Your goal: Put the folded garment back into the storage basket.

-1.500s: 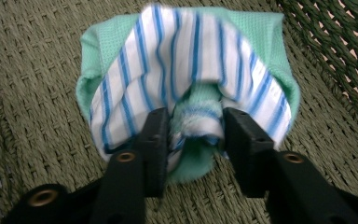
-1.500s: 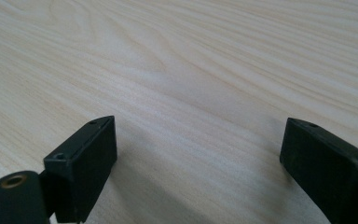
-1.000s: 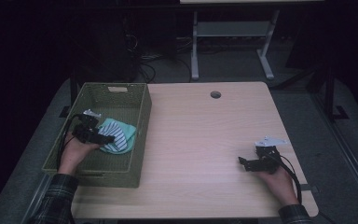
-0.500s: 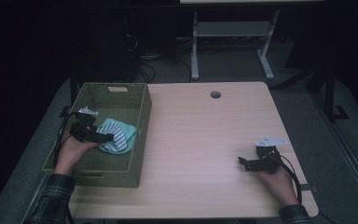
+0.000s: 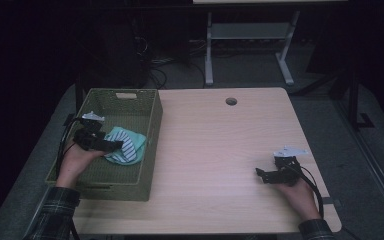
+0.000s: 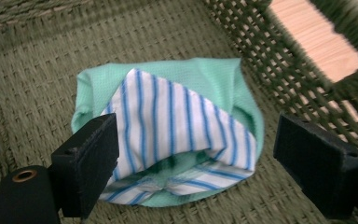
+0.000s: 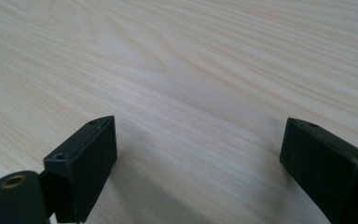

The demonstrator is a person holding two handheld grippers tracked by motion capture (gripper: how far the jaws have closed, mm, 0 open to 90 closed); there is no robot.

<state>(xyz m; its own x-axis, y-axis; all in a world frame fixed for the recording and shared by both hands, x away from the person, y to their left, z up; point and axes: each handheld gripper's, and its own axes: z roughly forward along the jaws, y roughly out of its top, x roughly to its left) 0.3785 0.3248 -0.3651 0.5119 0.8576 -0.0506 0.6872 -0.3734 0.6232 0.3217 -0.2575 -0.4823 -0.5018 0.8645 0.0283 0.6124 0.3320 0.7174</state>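
Note:
A folded cloth (image 5: 125, 144), mint green with a blue-and-white striped part (image 6: 168, 121), lies on the bottom of an olive woven basket (image 5: 152, 120) at the table's left. My left gripper (image 5: 111, 146) is inside the basket, just left of the cloth. In the left gripper view its jaws stand wide apart on either side of the cloth's near edge, holding nothing (image 6: 196, 158). My right gripper (image 5: 261, 174) rests low over the bare wood near the table's front right, jaws apart and empty (image 7: 198, 163).
The light wooden table (image 5: 220, 150) has a round cable hole (image 5: 231, 101) near its far edge. The basket's mesh wall (image 6: 279, 51) rises close on the right of the left gripper. A grey metal frame (image 5: 250, 35) stands on the floor beyond the table.
The left hand and gripper have drawn back slightly toward the basket's left side. The cloth stays in place. The right gripper has not moved.

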